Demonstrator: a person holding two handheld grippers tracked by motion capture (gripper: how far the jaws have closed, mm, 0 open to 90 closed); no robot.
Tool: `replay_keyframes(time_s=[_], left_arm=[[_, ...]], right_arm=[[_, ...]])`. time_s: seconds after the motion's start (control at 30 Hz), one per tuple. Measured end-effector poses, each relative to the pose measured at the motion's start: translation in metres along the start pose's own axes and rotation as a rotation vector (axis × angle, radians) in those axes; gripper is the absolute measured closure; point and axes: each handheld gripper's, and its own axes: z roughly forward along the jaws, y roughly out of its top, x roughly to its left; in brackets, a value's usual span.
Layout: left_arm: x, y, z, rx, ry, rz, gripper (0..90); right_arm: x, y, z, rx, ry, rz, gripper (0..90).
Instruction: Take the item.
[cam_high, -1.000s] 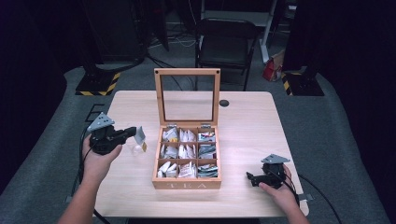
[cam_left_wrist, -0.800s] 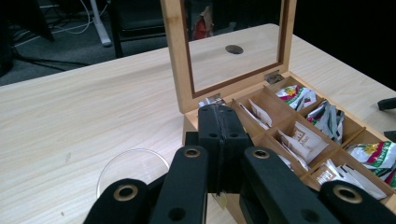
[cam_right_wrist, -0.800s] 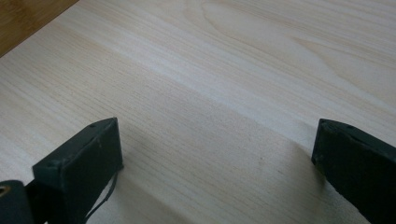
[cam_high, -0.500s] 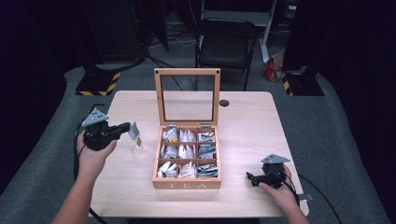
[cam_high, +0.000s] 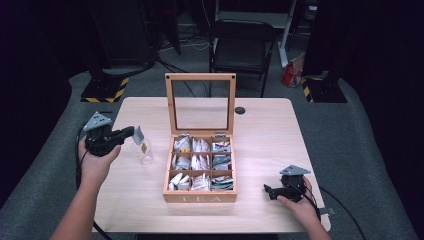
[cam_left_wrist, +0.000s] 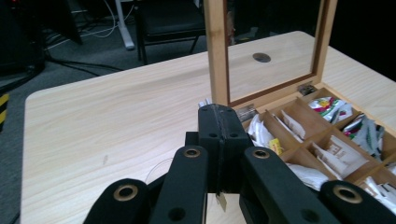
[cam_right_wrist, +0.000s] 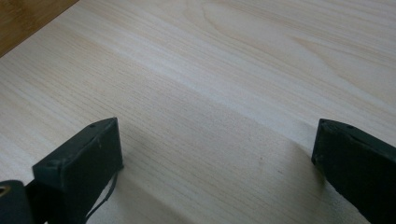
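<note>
High view: a wooden tea box (cam_high: 200, 196) stands at the middle of the bench (cam_high: 260, 125), its glass-paned lid (cam_high: 200, 102) raised upright at the far side. The box is divided into nine compartments in three rows of three; each holds paper tea bags (cam_high: 200, 162), white for the most part, with darker green-printed packets in the right column. The near wall of the box bears the word TEA.

Left of the box, the left tool (cam_high: 131, 133) is held above the bench, its jaws pressed together on a tea bag (cam_high: 137, 135); the bag's string hangs down with a small yellow tag (cam_high: 144, 148) at its end. Directly beneath stands a clear glass cup (cam_high: 142, 154), just beside the box's left wall and apart from it.

Left gripper view: the jaws of the left tool (cam_left_wrist: 218, 135) meet with no gap, and the yellow tag (cam_left_wrist: 221, 201) dangles below them; the rim of the cup (cam_left_wrist: 156, 169) shows faintly under the linkage. The open compartments lie to the right.

Right gripper view: the right tool (cam_right_wrist: 217, 154) rests low over bare bench (cam_right_wrist: 210, 70) near the right front corner, jaws wide apart and nothing between them.
</note>
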Motion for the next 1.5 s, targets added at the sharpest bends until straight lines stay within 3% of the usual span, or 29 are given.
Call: replay_keyframes(time_s=[0.7,1.5], left_arm=[[0.014,0.000,0.012,0.020,0.036,-0.007,90.0],[0.021,-0.032,0.035,0.036,0.070,-0.044,90.0]], right_arm=[[0.000,0.000,0.000,0.000,0.000,0.000,0.9],[0.000,0.000,0.000,0.001,0.000,0.000,0.9]])
